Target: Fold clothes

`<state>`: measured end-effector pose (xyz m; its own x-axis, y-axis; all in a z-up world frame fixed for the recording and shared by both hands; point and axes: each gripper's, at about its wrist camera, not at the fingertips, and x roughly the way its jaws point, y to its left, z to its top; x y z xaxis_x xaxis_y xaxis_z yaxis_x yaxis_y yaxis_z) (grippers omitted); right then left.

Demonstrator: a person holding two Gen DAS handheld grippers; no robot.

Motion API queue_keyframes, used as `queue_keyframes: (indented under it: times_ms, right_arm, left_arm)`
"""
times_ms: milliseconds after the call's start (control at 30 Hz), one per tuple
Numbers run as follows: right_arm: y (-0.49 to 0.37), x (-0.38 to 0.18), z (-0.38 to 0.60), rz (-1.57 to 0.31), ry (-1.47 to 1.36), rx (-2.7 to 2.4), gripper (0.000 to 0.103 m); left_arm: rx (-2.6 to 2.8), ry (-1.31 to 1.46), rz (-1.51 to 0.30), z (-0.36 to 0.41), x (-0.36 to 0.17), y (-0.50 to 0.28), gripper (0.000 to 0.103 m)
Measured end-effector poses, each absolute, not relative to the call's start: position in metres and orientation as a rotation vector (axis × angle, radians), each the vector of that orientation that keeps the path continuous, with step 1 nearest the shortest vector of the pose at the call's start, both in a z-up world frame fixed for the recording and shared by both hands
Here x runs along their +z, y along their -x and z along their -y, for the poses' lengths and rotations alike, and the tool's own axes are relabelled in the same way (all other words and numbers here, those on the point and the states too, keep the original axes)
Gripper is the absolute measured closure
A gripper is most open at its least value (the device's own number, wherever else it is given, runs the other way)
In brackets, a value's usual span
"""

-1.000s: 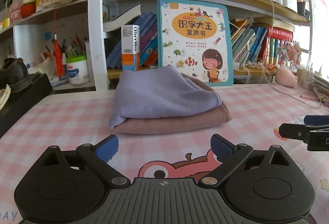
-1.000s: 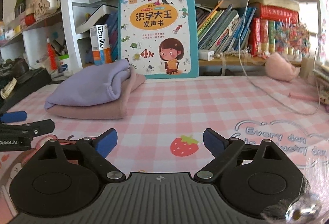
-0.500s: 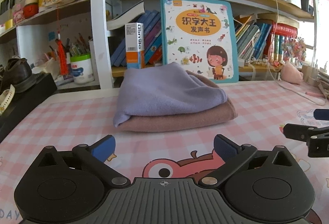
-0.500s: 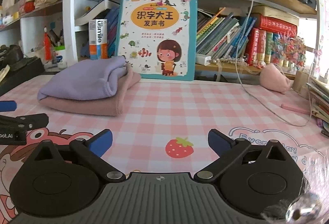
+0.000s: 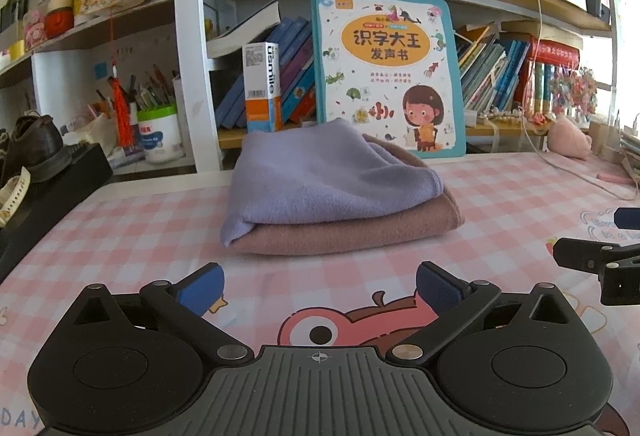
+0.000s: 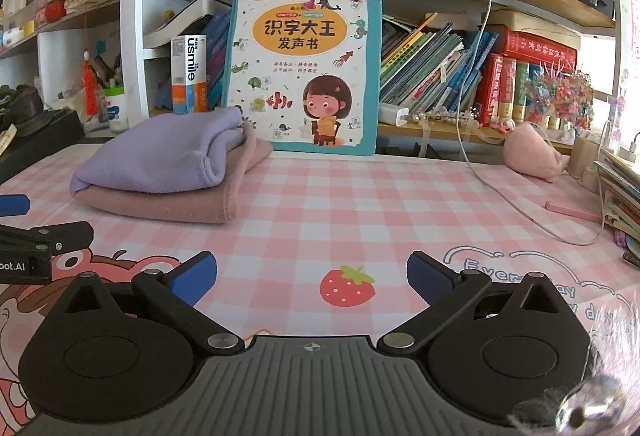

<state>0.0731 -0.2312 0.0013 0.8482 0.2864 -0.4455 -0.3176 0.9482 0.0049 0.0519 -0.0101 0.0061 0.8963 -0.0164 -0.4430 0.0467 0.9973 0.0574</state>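
Observation:
A folded lilac cloth (image 5: 320,172) lies on top of a folded dusty-pink cloth (image 5: 352,232) on the pink checked table. The stack also shows at the left in the right wrist view: lilac cloth (image 6: 160,152), pink cloth (image 6: 168,202). My left gripper (image 5: 318,286) is open and empty, low over the table just in front of the stack. My right gripper (image 6: 312,274) is open and empty, over the table to the right of the stack. Each gripper's tip shows at the edge of the other's view.
A large children's book (image 5: 386,76) stands against the bookshelf behind the stack. A white cable (image 6: 520,204) and a pink plush (image 6: 532,152) lie at the right. A black box with shoes (image 5: 44,172) stands at the left edge.
Both grippers have drawn back slightly and tilted up. The stack has not moved and both grippers have stayed open.

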Motion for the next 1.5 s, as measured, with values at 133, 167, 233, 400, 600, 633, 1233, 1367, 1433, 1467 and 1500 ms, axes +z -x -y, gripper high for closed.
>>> queue_keyframes:
  times_ms: [133,167,233,400,600,633,1233,1367,1433,1467,1500]
  right_arm:
    - [-0.0727,0.0016,0.2312,-0.458,0.069,0.319,0.001]
    - [-0.0727,0.0017,0.2312,-0.458,0.069,0.319,0.001]
    - [-0.0725,0.0017,0.2314,-0.457,0.068,0.321,0.001]
    - [-0.0725,0.0020,0.2317,-0.457,0.067,0.323,0.001]
    - [-0.0732,0.0020,0.2317,-0.461,0.066,0.326,0.001]
    - [-0.0734,0.0022,0.2316,-0.462,0.066,0.327,0.001]
    - [-0.0739,0.0023,0.2308,-0.469,0.065,0.329,0.001]
    - [-0.0745,0.0022,0.2311,-0.472,0.065,0.330,0.001]
    - [-0.0747,0.0021,0.2311,-0.474,0.066,0.331,0.001]
    - [-0.0748,0.0021,0.2311,-0.475,0.066,0.331,0.001]
    - [-0.0749,0.0022,0.2310,-0.476,0.066,0.332,0.001]
  left_arm:
    - [-0.037,-0.066,-0.458,0.0099,0.0059,-0.0522,0.000]
    - [-0.038,-0.065,-0.459,0.0098,0.0059,-0.0524,0.000]
    - [-0.038,-0.064,-0.459,0.0098,0.0058,-0.0524,0.000]
    - [-0.030,-0.073,-0.456,0.0112,0.0057,-0.0521,0.000]
    - [-0.029,-0.064,-0.460,0.0099,0.0055,-0.0526,0.000]
    - [-0.029,-0.063,-0.460,0.0097,0.0055,-0.0527,0.000]
    - [-0.020,-0.073,-0.456,0.0103,0.0050,-0.0524,0.000]
    - [-0.017,-0.074,-0.456,0.0109,0.0051,-0.0522,0.000]
    - [-0.018,-0.075,-0.455,0.0112,0.0051,-0.0523,0.000]
    - [-0.020,-0.074,-0.455,0.0111,0.0051,-0.0522,0.000]
    - [-0.023,-0.073,-0.454,0.0109,0.0050,-0.0521,0.000]
